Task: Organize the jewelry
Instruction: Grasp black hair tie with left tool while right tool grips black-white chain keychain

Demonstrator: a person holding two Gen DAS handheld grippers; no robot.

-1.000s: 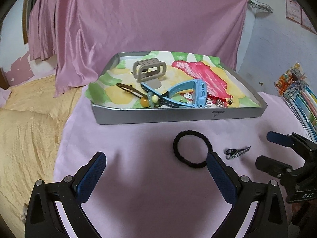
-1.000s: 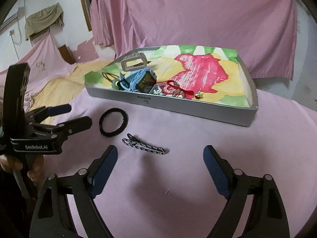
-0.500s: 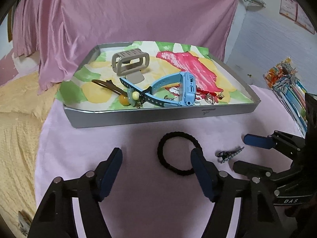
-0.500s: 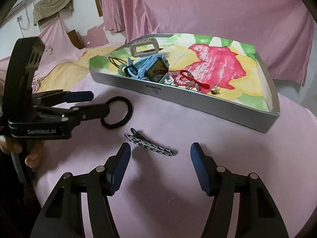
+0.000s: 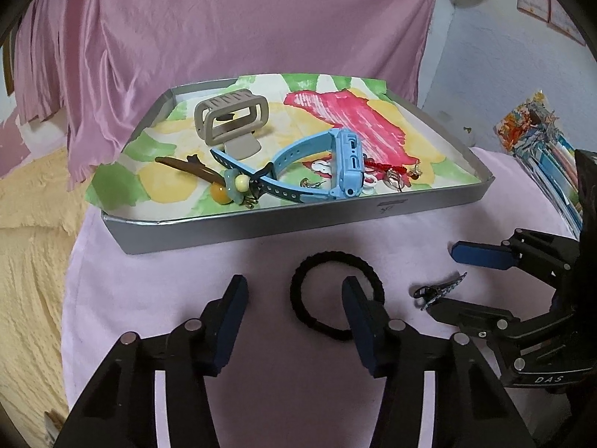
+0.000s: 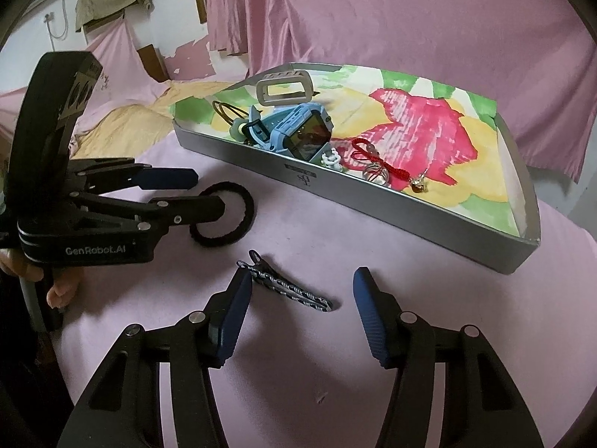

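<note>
A black hair tie (image 5: 328,255) (image 6: 242,224) lies on the pink cloth in front of the grey tray (image 5: 261,229) (image 6: 410,216). My left gripper (image 5: 294,317) (image 6: 209,192) hangs over it with jaws closing. The tie's left edge is between the pads and the right pad is over the ring, neither pressing it. A patterned hair clip (image 6: 287,289) (image 5: 440,289) lies to the tie's right. My right gripper (image 6: 300,298) (image 5: 442,280) straddles it lengthwise, jaws closing, pads not pressing it. The tray holds a blue watch (image 5: 347,164), a beige hair claw (image 5: 231,119) and small jewelry.
A pink curtain (image 5: 242,18) hangs behind the tray. A yellow bedspread (image 5: 30,242) lies to the left of the pink cloth. Colourful packets (image 5: 541,130) are stacked at the right. A person's hand (image 6: 56,291) holds the left gripper.
Both grippers' jaws have narrowed. The left gripper has moved forward over the hair tie, and the right gripper has closed in around the hair clip.
</note>
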